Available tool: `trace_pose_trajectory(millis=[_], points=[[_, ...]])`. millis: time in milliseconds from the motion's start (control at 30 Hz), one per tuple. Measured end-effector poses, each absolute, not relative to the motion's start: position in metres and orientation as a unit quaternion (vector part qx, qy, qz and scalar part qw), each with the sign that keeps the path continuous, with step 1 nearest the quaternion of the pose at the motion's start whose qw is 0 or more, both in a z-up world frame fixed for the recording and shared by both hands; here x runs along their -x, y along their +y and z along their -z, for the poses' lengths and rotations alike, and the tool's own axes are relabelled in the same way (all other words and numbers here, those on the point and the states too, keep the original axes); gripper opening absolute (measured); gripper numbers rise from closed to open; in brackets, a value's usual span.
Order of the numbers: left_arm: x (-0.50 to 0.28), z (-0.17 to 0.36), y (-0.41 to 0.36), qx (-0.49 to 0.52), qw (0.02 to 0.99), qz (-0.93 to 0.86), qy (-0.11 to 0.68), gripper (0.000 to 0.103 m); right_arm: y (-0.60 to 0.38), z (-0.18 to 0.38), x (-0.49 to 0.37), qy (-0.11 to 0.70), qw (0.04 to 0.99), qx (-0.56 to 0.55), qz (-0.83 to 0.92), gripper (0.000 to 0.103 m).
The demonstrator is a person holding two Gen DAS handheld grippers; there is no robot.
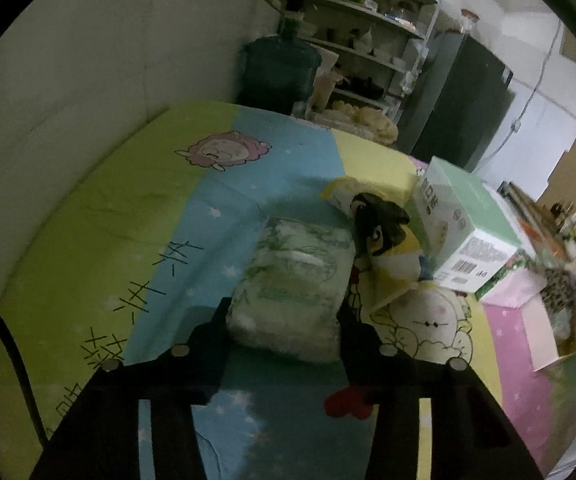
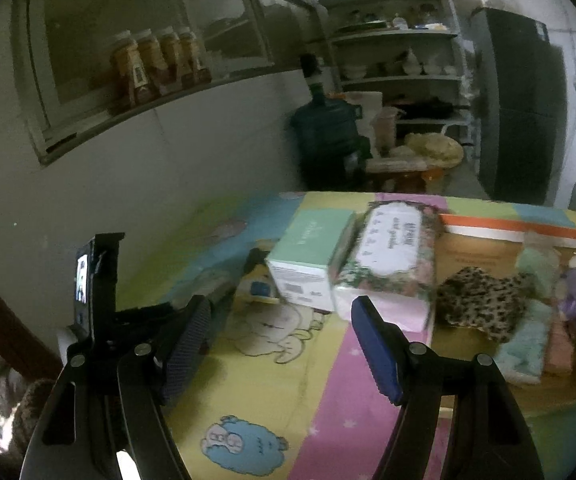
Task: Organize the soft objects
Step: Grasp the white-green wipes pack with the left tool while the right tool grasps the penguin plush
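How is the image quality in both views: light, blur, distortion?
Left wrist view: dim, fisheye-curved, dark corners; the soft white pack between the left gripper fingers is slightly blurred. Right wrist view: equally dim; the leopard-print cloth is smeared, the jars soft.

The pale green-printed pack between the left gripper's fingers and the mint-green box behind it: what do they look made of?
Pale green-printed pack: likely thin plastic film over soft filling; its surface is glossy, wrinkled and bulging. Mint-green box: seemingly matte printed cardboard, with sharp edges and flat faces.
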State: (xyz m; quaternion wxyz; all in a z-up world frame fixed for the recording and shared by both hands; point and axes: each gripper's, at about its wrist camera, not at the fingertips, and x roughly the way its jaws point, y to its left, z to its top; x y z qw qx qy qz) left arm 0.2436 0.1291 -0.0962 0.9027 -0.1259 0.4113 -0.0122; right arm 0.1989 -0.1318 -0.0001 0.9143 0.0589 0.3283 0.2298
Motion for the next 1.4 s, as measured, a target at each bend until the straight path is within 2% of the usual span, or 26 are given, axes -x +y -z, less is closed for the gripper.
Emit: trace_pose_trajectory(millis=[300,467,600,767,1300,1400], points=[[-0.215,0.077,0.145,0.138,0.929,0.005,0.344,0.045,-0.084,0.007,-0.211,0.346,0.904,-0.030,-0.250,0.074],[-0.197,0.066,0.161,0.137,0.939,-0.007,0.317,0.045,-0.048,0.017,-0.226,0.364,0.894,-0.011,-0.262,0.065],[-0.186,0.062,0.173,0.135,0.944,-0.016,0.301,0.045,-0.016,0.024,-0.245,0.374,0.890,0.011,-0.259,0.063],[-0.181,0.065,0.184,0.145,0.943,-0.002,0.299,0.045,0.016,0.038,-0.271,0.397,0.890,0.048,-0.220,0.059],[-0.183,0.073,0.198,0.161,0.942,0.028,0.294,0.045,0.060,0.080,-0.310,0.396,0.894,0.193,-0.080,0.057],[-0.182,0.074,0.199,0.163,0.942,0.032,0.293,0.045,0.062,0.086,-0.318,0.392,0.893,0.214,-0.057,0.050]])
